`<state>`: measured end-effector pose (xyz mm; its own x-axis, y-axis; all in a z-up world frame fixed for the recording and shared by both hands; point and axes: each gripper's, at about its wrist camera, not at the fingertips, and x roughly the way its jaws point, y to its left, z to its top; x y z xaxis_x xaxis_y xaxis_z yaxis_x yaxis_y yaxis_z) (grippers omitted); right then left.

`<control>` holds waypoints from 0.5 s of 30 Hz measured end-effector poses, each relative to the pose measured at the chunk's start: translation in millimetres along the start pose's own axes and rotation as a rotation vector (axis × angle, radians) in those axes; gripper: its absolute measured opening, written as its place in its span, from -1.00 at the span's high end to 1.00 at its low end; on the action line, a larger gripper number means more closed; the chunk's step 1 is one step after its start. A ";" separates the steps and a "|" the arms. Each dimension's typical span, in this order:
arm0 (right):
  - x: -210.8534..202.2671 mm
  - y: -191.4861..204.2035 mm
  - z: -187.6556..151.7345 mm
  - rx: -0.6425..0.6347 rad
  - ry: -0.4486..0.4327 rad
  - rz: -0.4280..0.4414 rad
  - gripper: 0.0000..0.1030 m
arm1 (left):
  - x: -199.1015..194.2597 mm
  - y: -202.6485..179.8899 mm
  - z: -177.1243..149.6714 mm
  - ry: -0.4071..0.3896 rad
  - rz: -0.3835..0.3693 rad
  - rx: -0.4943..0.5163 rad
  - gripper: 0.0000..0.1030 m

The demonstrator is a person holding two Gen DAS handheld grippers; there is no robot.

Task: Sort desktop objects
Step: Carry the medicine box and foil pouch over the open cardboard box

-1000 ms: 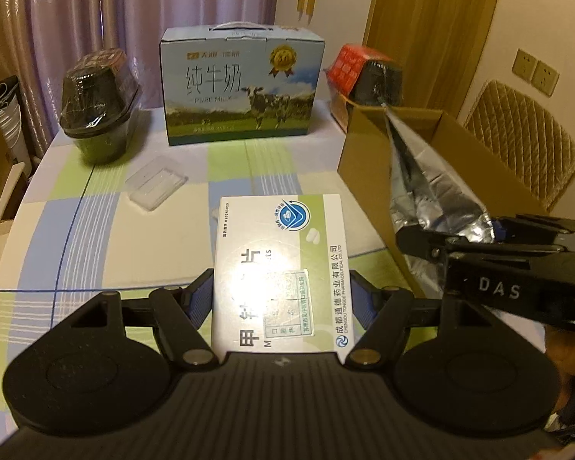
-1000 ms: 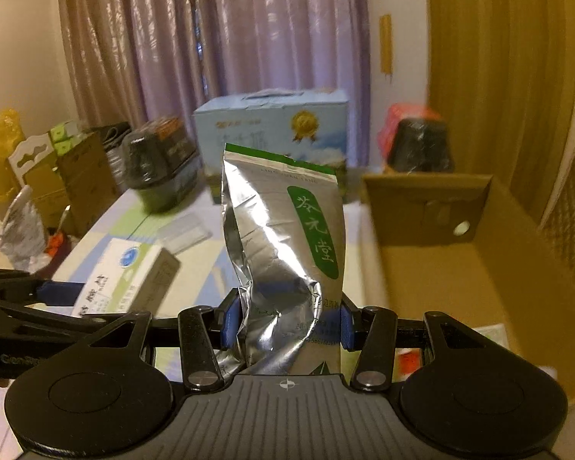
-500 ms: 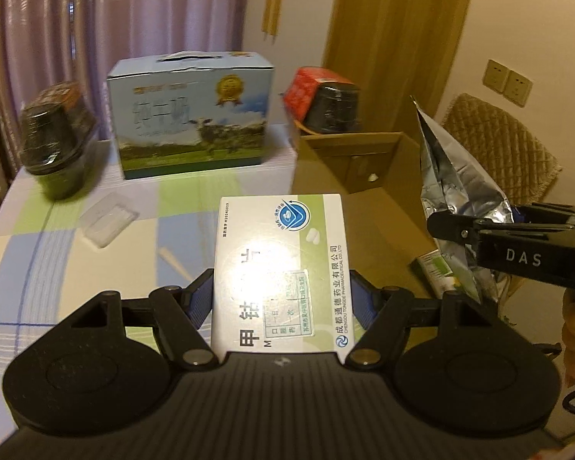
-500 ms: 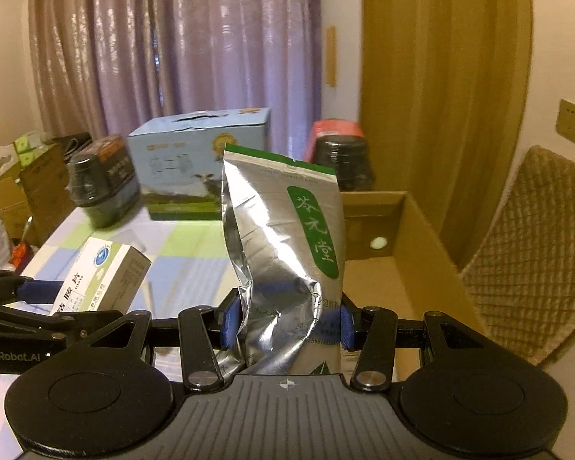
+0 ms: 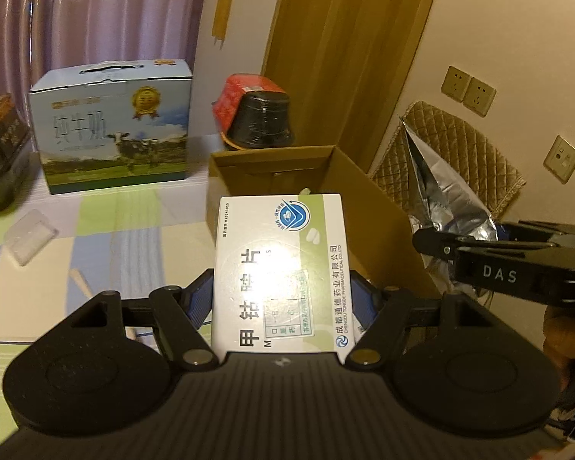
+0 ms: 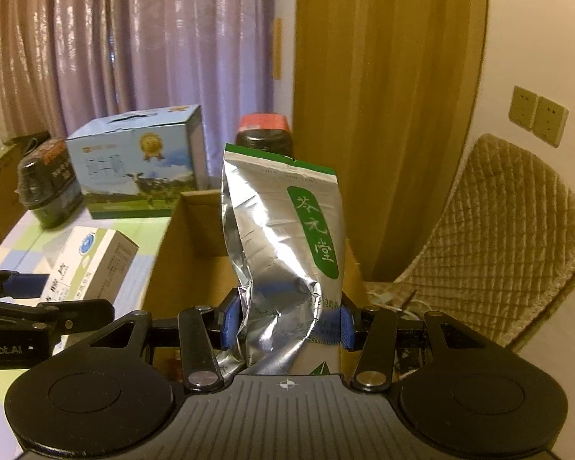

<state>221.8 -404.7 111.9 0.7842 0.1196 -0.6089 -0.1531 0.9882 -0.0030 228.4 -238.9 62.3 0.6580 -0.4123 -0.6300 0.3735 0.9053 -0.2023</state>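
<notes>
My left gripper (image 5: 283, 303) is shut on a white and green medicine box (image 5: 283, 264), held above the near left corner of an open cardboard box (image 5: 349, 176). In the right wrist view that medicine box (image 6: 92, 264) shows at the left, beside the cardboard box (image 6: 180, 264). My right gripper (image 6: 285, 320) is shut on a crumpled silver foil pouch with a green label (image 6: 287, 237), upright over the cardboard box's right side. The pouch (image 5: 444, 199) and the right gripper appear at the right edge of the left wrist view.
A blue milk carton box (image 5: 115, 126) stands at the back of the checked tablecloth (image 5: 38, 299). A black and red container (image 5: 257, 115) sits behind the cardboard box. A clear plastic case (image 5: 28, 235) lies at the left. A quilted chair (image 6: 502, 237) stands at the right.
Both grippers have swung right with their loads. The cardboard box now lies straight ahead of the left gripper, and the pouch has travelled from the box's left to its right side.
</notes>
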 end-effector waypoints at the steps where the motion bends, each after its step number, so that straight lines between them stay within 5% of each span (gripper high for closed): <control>1: 1.5 -3.6 0.6 0.003 0.002 -0.003 0.10 | 2.5 -3.3 0.6 -0.001 0.008 0.003 -0.31; 15: 26.8 -35.5 -1.6 0.032 0.040 0.009 0.10 | 43.6 -26.1 11.4 0.011 -0.008 -0.035 -0.31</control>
<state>247.2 -436.7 94.4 0.7582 0.1248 -0.6400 -0.1397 0.9898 0.0276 254.9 -281.7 48.7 0.6477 -0.4188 -0.6364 0.3559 0.9049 -0.2334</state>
